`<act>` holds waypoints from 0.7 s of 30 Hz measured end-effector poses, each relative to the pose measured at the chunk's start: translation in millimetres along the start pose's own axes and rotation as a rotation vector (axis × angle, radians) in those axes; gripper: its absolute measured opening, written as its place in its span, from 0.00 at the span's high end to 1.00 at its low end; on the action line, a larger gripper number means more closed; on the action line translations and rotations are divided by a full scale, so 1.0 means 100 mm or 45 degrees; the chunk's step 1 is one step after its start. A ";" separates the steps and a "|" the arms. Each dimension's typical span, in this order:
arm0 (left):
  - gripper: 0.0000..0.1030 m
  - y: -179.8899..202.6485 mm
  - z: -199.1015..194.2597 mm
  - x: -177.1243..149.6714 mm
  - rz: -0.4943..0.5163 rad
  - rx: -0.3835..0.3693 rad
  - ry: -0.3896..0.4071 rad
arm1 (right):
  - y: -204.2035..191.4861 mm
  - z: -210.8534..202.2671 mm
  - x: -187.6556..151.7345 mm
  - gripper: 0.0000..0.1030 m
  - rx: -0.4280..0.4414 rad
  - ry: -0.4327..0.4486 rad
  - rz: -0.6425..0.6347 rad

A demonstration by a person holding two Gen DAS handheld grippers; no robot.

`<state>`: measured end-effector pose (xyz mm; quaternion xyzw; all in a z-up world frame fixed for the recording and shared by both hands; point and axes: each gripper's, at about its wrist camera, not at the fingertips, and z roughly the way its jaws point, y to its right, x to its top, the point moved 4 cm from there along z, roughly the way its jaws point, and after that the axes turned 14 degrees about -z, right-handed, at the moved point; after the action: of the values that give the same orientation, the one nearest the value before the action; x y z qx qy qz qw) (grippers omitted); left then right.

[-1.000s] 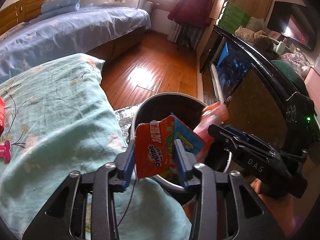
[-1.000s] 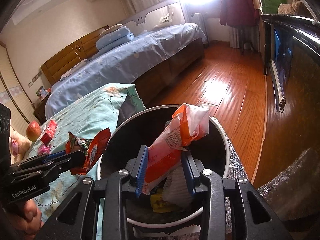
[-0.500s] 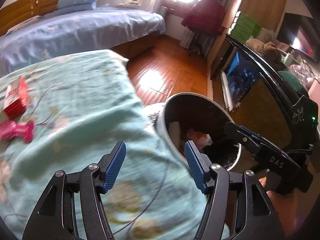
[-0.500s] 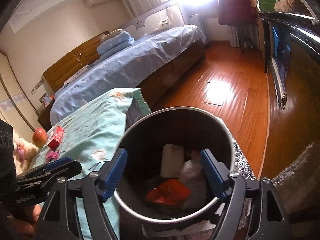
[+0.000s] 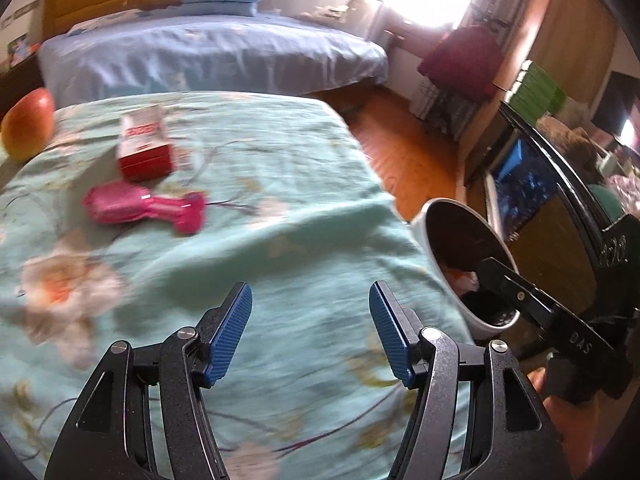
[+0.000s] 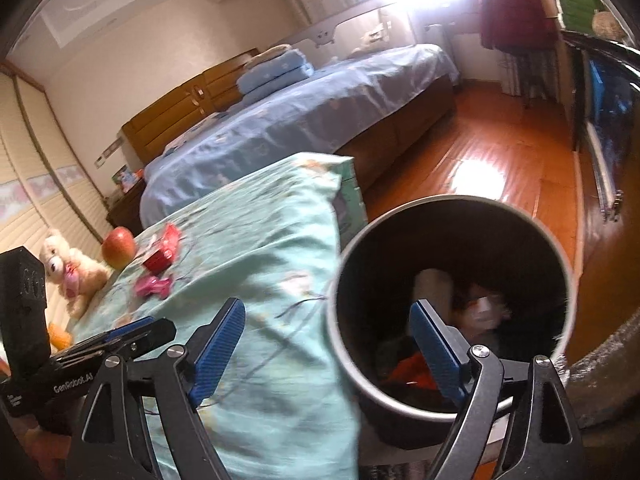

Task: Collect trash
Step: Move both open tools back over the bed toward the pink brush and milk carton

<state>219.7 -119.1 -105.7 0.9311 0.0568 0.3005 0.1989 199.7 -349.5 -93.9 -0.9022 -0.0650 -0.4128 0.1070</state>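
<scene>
The round bin (image 6: 452, 200) stands beside the teal floral cloth (image 5: 280, 184); orange and white wrappers (image 6: 412, 372) lie inside it. My right gripper (image 6: 326, 308) hangs over the bin's left rim, its jaws opening with nothing between them. My left gripper (image 5: 311, 292) is open and empty above the cloth, left of the bin (image 5: 424, 216). Farther off on the cloth lie a red and white box (image 5: 146, 148) and a pink wrapped item (image 5: 140, 208). The right gripper's finger (image 5: 520, 292) crosses the bin mouth in the left wrist view.
An apple (image 5: 28, 124) sits at the cloth's far left, with a teddy bear (image 6: 68, 268) beyond it. A blue bed (image 5: 200, 56) fills the back. Wooden floor (image 6: 500, 160) lies past the bin, and a dark glass-fronted cabinet (image 5: 560, 248) stands on the right.
Both grippers let go of their snack wrappers, which now lie in the bin. Both jaws opened. The left gripper swung left over the cloth; the right shifted left to the bin's rim.
</scene>
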 end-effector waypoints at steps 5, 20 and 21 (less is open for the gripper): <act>0.40 -0.26 -0.06 0.05 -0.056 0.040 0.021 | -0.24 0.08 0.02 0.16 0.041 -0.012 -0.047; 0.39 -0.73 0.06 0.39 -0.170 0.136 0.056 | -0.59 0.29 0.16 0.16 0.091 -0.016 -0.107; 0.39 -0.72 0.09 0.43 -0.168 0.142 0.059 | -0.60 0.30 0.17 0.16 0.092 -0.017 -0.106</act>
<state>261.1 -46.6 -118.2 0.9277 0.1393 0.3047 0.1648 220.5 -283.7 -92.2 -0.8969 -0.1181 -0.4084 0.1217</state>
